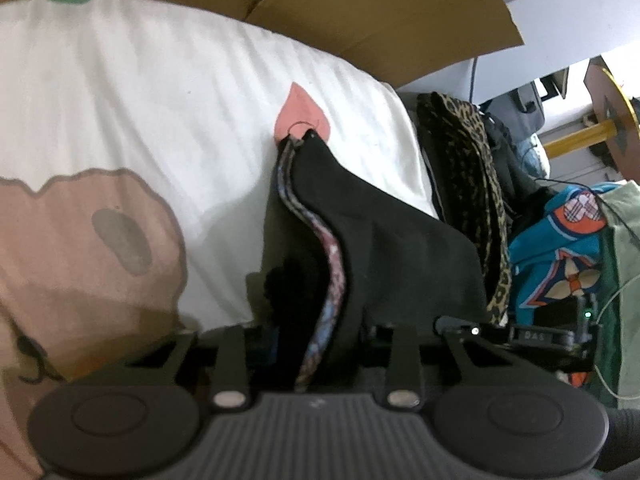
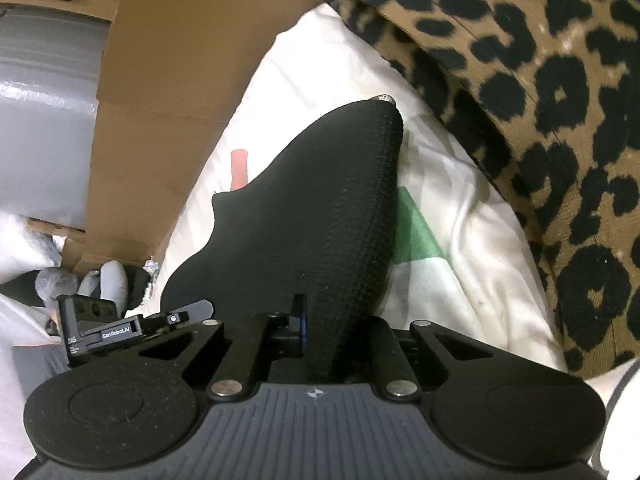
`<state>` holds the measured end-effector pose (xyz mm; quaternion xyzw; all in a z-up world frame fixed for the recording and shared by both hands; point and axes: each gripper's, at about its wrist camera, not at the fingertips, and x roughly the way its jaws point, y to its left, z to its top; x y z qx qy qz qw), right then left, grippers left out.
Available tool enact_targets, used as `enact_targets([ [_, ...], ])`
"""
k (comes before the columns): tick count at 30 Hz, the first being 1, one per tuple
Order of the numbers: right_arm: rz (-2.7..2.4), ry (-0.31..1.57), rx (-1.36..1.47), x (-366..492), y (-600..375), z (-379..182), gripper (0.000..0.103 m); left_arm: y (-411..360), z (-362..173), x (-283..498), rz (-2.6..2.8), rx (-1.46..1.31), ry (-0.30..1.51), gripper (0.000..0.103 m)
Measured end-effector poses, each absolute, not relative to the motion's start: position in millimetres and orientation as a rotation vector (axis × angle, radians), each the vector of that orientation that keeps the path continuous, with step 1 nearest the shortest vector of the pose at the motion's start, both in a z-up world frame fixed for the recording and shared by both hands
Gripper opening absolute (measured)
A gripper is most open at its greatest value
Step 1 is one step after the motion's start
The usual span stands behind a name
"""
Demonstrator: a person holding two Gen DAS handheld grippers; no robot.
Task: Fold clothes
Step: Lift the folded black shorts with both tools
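- My left gripper [image 1: 320,344] has the dark garment [image 1: 380,232] between its fingers, over the bed sheet [image 1: 160,100].
- The spotted cloth [image 1: 472,184] lies to its right.
- A cardboard box [image 1: 360,12] stands behind the sheet.

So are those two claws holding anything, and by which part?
Both grip one black garment: left gripper at its patterned-trim edge, right gripper on plain black fabric.

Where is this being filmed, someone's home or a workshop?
Probably a cluttered bedroom or storeroom at home: a printed white bedsheet serves as the work surface, clothes such as a leopard-print garment are piled around, and cardboard boxes stand behind.
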<state>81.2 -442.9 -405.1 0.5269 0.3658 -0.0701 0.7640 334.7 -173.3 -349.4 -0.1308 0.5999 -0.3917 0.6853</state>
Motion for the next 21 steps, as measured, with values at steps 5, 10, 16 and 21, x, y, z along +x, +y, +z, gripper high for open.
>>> enact_targets([
  [5,-0.158,0.813,1.048,82,-437,-387,0.007,-173,-334,327,-0.864,-0.261,1.305,0.033],
  [10,-0.153,0.818,0.980,82,-434,-370,0.007,-172,-321,317,-0.845,-0.275,1.262,0.032],
  [16,-0.161,0.811,0.915,85,-430,-351,0.007,-176,-302,308,-0.828,-0.262,1.212,0.032],
  [21,-0.163,0.783,0.860,85,-425,-333,0.007,-177,-279,296,-0.806,-0.227,1.149,0.031],
])
